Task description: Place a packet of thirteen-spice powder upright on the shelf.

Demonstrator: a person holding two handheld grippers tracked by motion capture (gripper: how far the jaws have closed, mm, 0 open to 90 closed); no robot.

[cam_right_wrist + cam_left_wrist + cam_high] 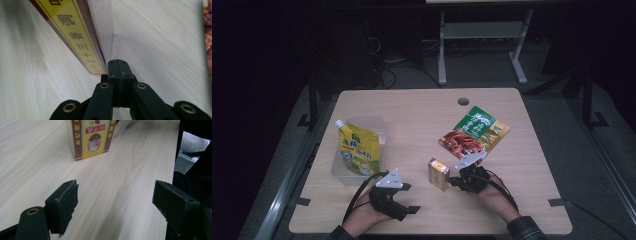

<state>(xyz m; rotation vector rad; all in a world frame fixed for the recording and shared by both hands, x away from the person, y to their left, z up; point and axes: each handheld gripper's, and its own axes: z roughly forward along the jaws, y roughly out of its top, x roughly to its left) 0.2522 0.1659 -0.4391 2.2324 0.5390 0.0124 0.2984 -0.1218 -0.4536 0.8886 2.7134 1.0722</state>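
A small yellow and brown box [438, 174] stands upright on the wooden table [412, 110], near the front middle. My right gripper [454, 181] is shut with nothing between its jaws, and its tips rest against the box's right side. In the right gripper view the shut gripper [118, 63] touches the lower corner of the box [75, 35]. My left gripper [409, 198] is open at the front left, pointing towards the box from a short way off. The left gripper view has the open gripper [116, 188] low over bare table, with the box [91, 137] ahead.
A yellow spouted pouch [357, 150] leans in an open cardboard box [379, 125] at the left. A green and red snack bag [474, 131] lies flat at the right, just behind my right hand; its edge [208, 30] is close by. A cable hole [463, 101] sits at the back.
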